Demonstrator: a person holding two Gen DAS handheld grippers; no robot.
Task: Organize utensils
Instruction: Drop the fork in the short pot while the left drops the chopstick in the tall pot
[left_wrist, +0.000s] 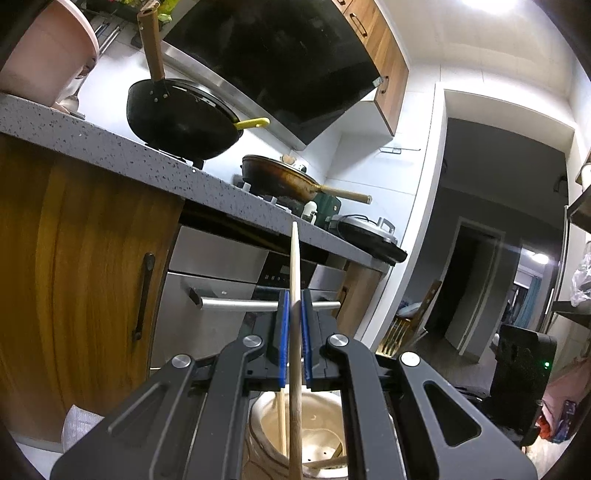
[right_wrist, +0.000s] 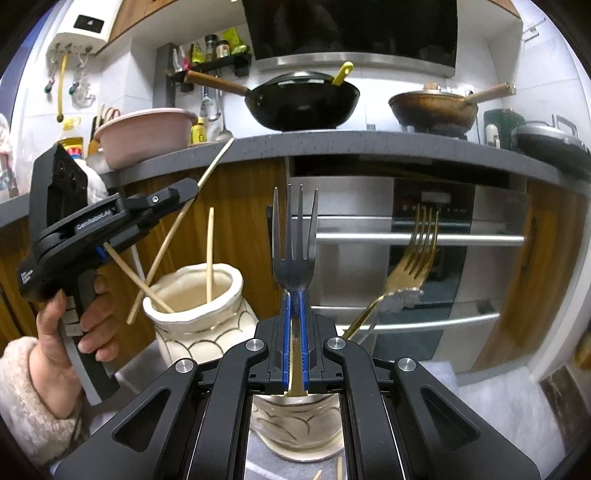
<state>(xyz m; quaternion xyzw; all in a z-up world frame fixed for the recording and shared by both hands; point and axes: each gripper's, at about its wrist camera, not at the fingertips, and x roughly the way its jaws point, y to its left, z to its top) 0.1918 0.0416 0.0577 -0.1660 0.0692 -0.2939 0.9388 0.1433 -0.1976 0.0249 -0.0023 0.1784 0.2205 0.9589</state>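
Note:
In the left wrist view my left gripper (left_wrist: 294, 297) is shut on a wooden chopstick (left_wrist: 294, 266) that runs steeply down over a cream scalloped jar (left_wrist: 325, 417). That jar has other chopsticks in it. From the right wrist view, a person's hand (right_wrist: 85, 314) carries the left gripper (right_wrist: 192, 190). The held chopstick (right_wrist: 173, 232) slants down beside the cream jar (right_wrist: 199, 317). My right gripper (right_wrist: 295, 295) is shut on a grey fork (right_wrist: 295, 240), tines up, above a second patterned jar (right_wrist: 295, 428). A gold fork (right_wrist: 413, 251) leans out of that jar.
Behind runs a grey speckled countertop (right_wrist: 332, 144) with a black wok (right_wrist: 306, 99), a brown pan (right_wrist: 432, 107) and a pink basin (right_wrist: 144, 136). Below are wooden cabinet doors and a steel oven with bar handles (right_wrist: 417, 240). Loose chopstick tips (right_wrist: 338, 469) lie near the bottom edge.

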